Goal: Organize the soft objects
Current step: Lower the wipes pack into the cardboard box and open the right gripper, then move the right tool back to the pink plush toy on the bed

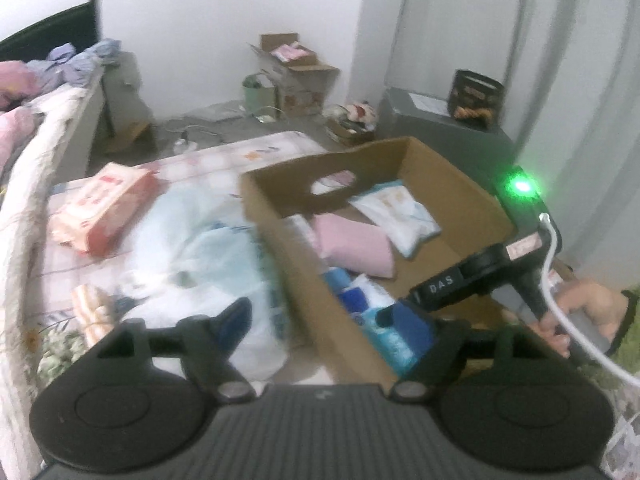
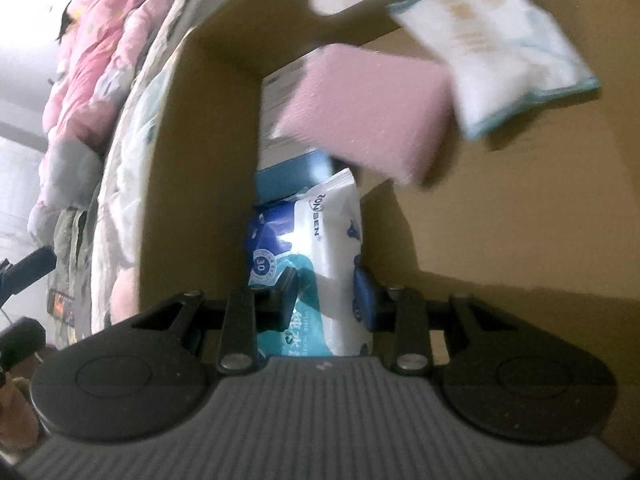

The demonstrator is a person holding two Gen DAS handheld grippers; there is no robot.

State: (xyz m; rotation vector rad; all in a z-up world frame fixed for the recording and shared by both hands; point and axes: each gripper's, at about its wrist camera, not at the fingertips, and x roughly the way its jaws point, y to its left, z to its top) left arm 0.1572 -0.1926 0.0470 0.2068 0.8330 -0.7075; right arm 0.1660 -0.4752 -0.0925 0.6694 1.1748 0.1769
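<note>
Sorting soft packs into a cardboard box on the bed

The right gripper (image 2: 326, 294) is inside the cardboard box (image 1: 460, 184), its pads clamped on a white and blue wipes pack (image 2: 316, 240) that stands against the box's left wall. Deeper in the box lie a pink pad (image 2: 360, 112) and a white pack with teal edging (image 2: 500, 48), touching each other. The left gripper (image 1: 320, 316) hovers over the box's near left wall with its jaws spread wide and nothing between them. Outside the box, an orange tissue pack (image 1: 104, 208) rests on the bed beside a pale plastic bag (image 1: 200, 248). A hand (image 1: 588, 312) grips the right tool's handle
</note>
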